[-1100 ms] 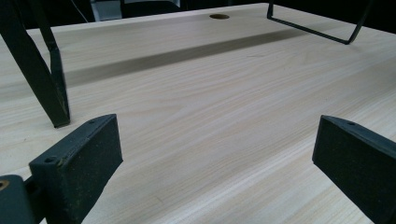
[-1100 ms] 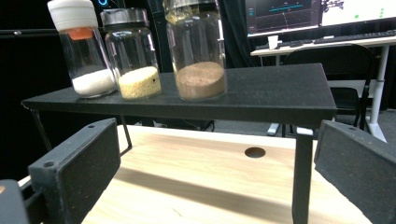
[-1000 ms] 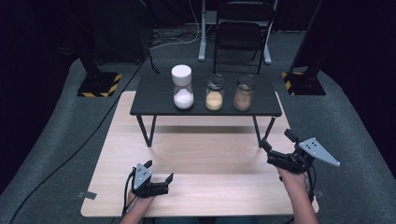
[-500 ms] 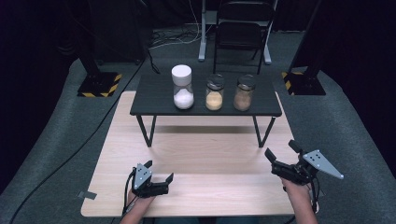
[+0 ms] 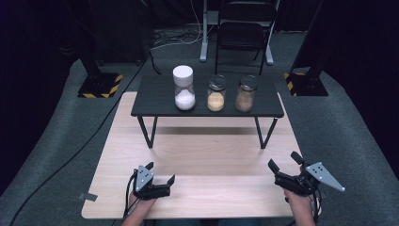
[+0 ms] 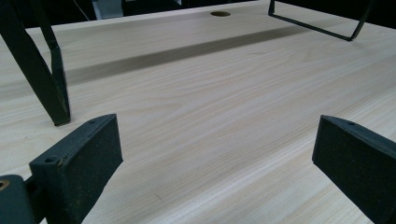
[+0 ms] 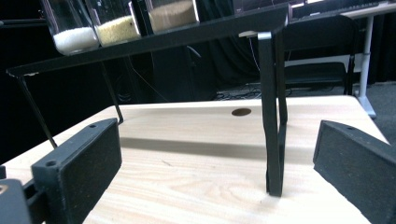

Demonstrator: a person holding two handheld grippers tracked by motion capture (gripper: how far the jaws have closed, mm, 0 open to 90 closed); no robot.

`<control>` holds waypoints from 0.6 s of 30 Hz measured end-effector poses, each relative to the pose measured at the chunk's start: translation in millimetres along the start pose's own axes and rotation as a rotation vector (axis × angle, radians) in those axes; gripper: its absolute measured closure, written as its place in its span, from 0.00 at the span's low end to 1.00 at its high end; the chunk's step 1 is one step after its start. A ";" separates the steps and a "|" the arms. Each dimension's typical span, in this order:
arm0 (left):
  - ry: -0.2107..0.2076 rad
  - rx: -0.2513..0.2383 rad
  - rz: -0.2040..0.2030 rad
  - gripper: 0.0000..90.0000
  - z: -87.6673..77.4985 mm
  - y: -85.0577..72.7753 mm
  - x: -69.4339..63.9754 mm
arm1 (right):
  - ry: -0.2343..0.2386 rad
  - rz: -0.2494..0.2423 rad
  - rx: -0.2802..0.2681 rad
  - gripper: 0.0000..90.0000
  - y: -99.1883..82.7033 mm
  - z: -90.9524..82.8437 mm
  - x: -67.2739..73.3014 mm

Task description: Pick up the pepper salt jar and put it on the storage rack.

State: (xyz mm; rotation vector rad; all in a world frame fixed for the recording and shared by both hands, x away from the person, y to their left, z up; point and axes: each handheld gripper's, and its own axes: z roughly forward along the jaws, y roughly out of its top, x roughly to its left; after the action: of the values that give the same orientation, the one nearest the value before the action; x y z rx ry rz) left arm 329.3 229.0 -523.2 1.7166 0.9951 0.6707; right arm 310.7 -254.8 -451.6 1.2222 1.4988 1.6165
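1. While both hands rest low at the near edge of a pale wooden table (image 5: 197, 155), the left tongs (image 5: 161, 175) lie with jaws spread wide and nothing between them.
2. The right tongs (image 5: 284, 162) are likewise released, jaws wide apart, grasping nothing.
3. Well ahead of both tongs, between them and raised above them, a small black stand (image 5: 155, 96) sits on thin legs.
4. On it stand three jars in a row: a white-lidded jar of white grains (image 5: 184, 88) on the left-tongs side, a jar of yellow grains (image 5: 216, 93) in the middle, and a jar of brown grains (image 5: 246, 93) on the right-tongs side.
5. One stand leg (image 7: 273, 116) rises just ahead of the right tongs.
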 end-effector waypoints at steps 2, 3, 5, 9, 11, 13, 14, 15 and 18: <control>0.003 0.000 0.001 0.01 0.1 0.0 -0.3 | -0.001 0.018 0.001 0.00 -5.3 -1.2 -1.7; 0.004 -0.001 0.001 0.01 0.0 -0.1 -0.4 | -0.001 0.027 0.002 0.00 -7.6 -2.0 -2.6; 0.005 -0.001 0.001 0.01 0.0 0.0 -0.4 | -0.005 0.035 0.007 0.00 -11.7 -3.4 -4.1; 0.002 0.001 0.002 0.01 0.2 0.1 -0.2 | -0.016 0.039 0.027 0.00 -19.5 -5.8 -7.9; 0.004 0.000 0.001 0.01 0.1 0.0 -0.3 | -0.022 0.052 0.027 0.00 -22.7 -7.1 -9.8; 0.003 0.001 0.002 0.01 0.3 0.1 -0.5 | -0.032 0.055 0.034 0.00 -25.3 -7.6 -10.7; 0.003 0.002 0.003 0.01 0.2 0.1 -0.3 | -0.036 0.053 0.038 0.00 -26.5 -7.5 -11.1; 0.002 0.003 0.002 0.01 0.3 0.1 -0.2 | -0.038 0.051 0.045 0.00 -27.6 -7.3 -11.3; 0.006 0.002 0.001 0.01 0.2 0.1 -0.2 | -0.047 0.048 0.056 0.00 -31.2 -7.4 -12.1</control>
State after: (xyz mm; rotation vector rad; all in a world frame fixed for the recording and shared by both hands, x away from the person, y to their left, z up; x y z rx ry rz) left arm 329.4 228.7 -523.2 1.7174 0.9994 0.6759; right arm 304.0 -263.3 -484.2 1.3264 1.5051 1.5755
